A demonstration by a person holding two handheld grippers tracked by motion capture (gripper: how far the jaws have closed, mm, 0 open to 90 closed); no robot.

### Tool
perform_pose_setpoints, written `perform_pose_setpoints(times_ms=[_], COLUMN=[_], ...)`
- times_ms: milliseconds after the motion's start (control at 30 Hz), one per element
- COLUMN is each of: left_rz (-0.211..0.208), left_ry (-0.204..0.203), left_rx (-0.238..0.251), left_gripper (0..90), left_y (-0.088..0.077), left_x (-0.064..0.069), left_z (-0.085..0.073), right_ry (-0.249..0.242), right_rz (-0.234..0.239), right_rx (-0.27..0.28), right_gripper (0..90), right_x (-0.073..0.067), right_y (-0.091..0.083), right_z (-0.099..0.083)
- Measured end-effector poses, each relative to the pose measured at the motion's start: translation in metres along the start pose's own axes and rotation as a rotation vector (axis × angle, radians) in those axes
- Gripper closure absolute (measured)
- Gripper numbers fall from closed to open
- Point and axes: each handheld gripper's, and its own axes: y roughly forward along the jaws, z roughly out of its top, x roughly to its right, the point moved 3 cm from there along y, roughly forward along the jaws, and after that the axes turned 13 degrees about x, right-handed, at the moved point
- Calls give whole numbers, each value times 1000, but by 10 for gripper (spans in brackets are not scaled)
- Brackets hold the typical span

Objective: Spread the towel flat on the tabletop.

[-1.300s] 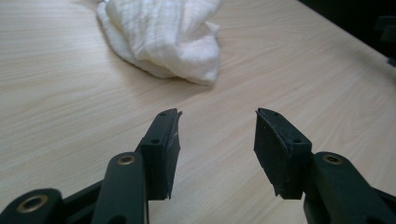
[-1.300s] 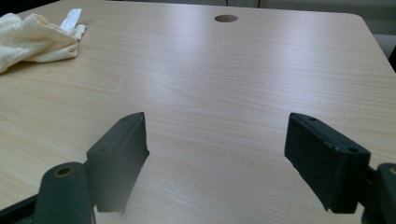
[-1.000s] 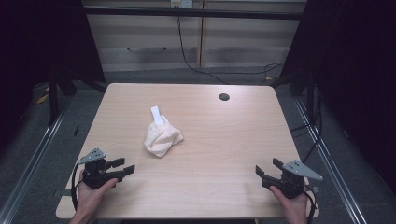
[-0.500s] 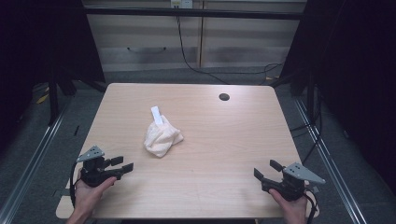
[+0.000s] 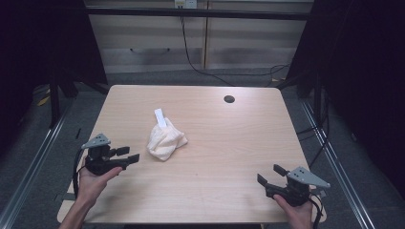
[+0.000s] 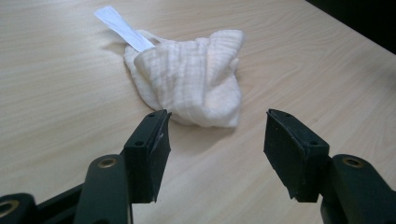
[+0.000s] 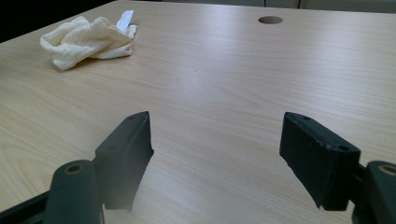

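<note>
1. Your left gripper (image 5: 125, 154): jaws apart, just been opening, empty, aimed at the cloth.
2. Crumpled cream cloth (image 5: 165, 141): mid-table (image 5: 229, 143), white tag (image 5: 161, 118) protruding.
3. Your right gripper (image 5: 271, 174): jaws wide, empty, well apart from the cloth.

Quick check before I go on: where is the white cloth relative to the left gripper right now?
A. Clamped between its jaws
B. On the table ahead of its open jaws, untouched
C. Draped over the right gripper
B: the cloth lies crumpled on the table beyond the left gripper, whose jaws stand apart with nothing between them.
</note>
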Motion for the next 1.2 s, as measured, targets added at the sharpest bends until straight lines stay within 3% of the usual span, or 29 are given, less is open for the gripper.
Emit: perform_pose_setpoints(times_ms=[100,200,333,467,600,767,800,933,967,1000,1100,1200], left_rz=[6,9,3,-8,-8,-25,-14,-2,3,38,57,39], left_ry=[3,7,45,55,74,88,86,57,61,96,109,106], left_rx=[-5,-10,-51,-81,-93,-150,-158,-157,-168,-184,-194,-241], left_gripper=[400,399,403,336,334,331,305,311,310,309,298,273], left_y=[10,20,36,51,62,83,91,104,108,116,130,144], left_x=[-4,-7,-8,-10,-10,-11,-14,-17,-18,-19,-19,-19], left_z=[8,16,25,36,43,48,49,45,42,35,25,13], right_ry=[19,37,41,51,50,46,45,41,40,41,40,39], right_rz=[10,22,41,50,63,80,90,94,96,97,105,109], right_rx=[-35,-24,-37,-36,-33,-39,-40,-42,-43,-44,-47,-49], right_gripper=[235,226,213,209,196,177,172,170,168,169,166,163], right_x=[2,3,3,5,5,5,4,3,3,3,3,3], right_y=[2,3,3,4,4,5,5,5,5,5,6,7], right_z=[-3,-3,-4,-4,-4,-5,-5,-5,-5,-5,-5,-5])
